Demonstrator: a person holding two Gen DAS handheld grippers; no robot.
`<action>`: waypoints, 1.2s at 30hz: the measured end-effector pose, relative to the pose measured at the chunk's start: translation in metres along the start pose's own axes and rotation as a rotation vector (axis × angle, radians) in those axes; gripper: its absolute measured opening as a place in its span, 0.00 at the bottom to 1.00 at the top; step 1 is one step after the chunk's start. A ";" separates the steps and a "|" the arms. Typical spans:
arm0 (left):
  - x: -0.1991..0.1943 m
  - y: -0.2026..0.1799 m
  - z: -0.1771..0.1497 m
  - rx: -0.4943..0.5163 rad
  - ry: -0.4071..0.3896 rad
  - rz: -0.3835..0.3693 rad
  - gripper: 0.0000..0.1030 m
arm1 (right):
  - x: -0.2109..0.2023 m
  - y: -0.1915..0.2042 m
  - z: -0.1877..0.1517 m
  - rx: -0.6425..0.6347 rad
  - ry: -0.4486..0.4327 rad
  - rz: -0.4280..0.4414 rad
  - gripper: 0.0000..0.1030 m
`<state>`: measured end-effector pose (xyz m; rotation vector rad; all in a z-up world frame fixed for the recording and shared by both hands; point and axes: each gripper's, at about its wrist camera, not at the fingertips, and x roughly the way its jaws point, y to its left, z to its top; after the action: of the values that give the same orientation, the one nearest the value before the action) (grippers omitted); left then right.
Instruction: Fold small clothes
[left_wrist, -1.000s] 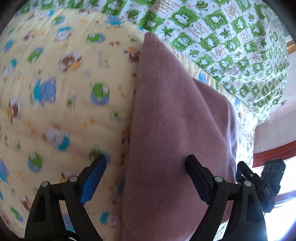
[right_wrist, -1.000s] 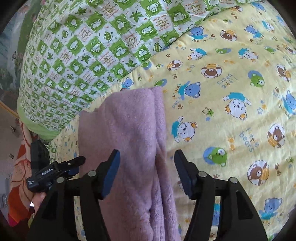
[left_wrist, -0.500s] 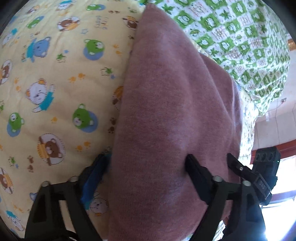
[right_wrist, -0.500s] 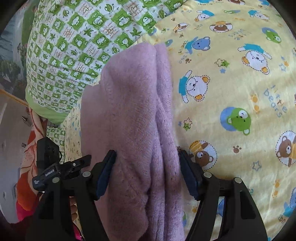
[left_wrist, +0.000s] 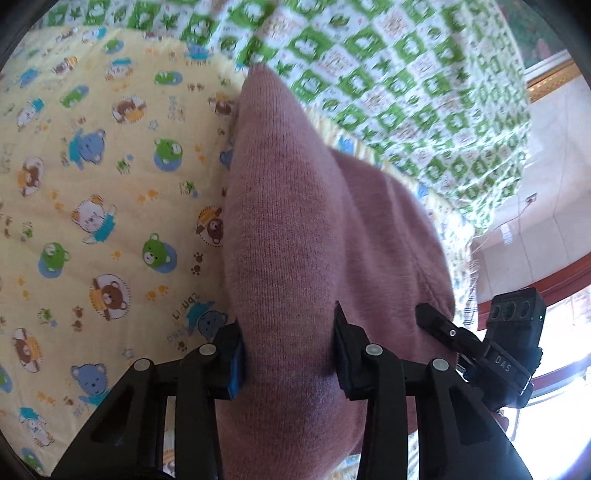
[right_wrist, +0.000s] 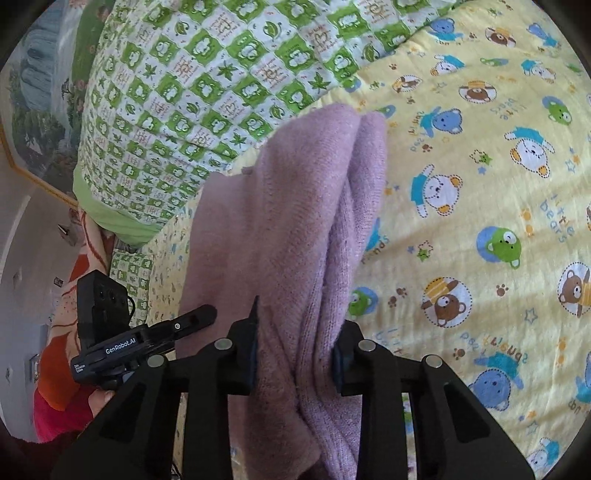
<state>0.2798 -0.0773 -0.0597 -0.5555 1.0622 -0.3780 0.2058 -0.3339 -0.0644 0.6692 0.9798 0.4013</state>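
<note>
Both tongs have closed since a second ago. Left view: the left gripper (left_wrist: 286, 354) pinches the mauve knitted garment (left_wrist: 295, 221), whose length runs straight ahead over the yellow bear-print quilt (left_wrist: 92, 184). Right view: the right gripper (right_wrist: 295, 354) clamps the garment's bunched near end, equally close.

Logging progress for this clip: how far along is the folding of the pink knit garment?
Partly done: the pink knit garment already lies in doubled layers on the bear-print sheet. In hand: left gripper and right gripper are each shut on its near edge. The next fold remains.
</note>
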 end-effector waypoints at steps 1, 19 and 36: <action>-0.012 0.000 -0.001 0.013 -0.019 -0.001 0.37 | -0.002 0.009 -0.001 -0.012 -0.005 0.005 0.30; -0.201 0.151 -0.049 -0.103 -0.212 0.133 0.36 | 0.091 0.189 -0.066 -0.235 0.089 0.182 0.28; -0.175 0.219 -0.082 -0.161 -0.089 0.175 0.55 | 0.134 0.142 -0.111 -0.111 0.183 -0.049 0.46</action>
<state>0.1348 0.1738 -0.0958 -0.6118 1.0522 -0.1137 0.1759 -0.1135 -0.0942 0.5135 1.1364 0.4764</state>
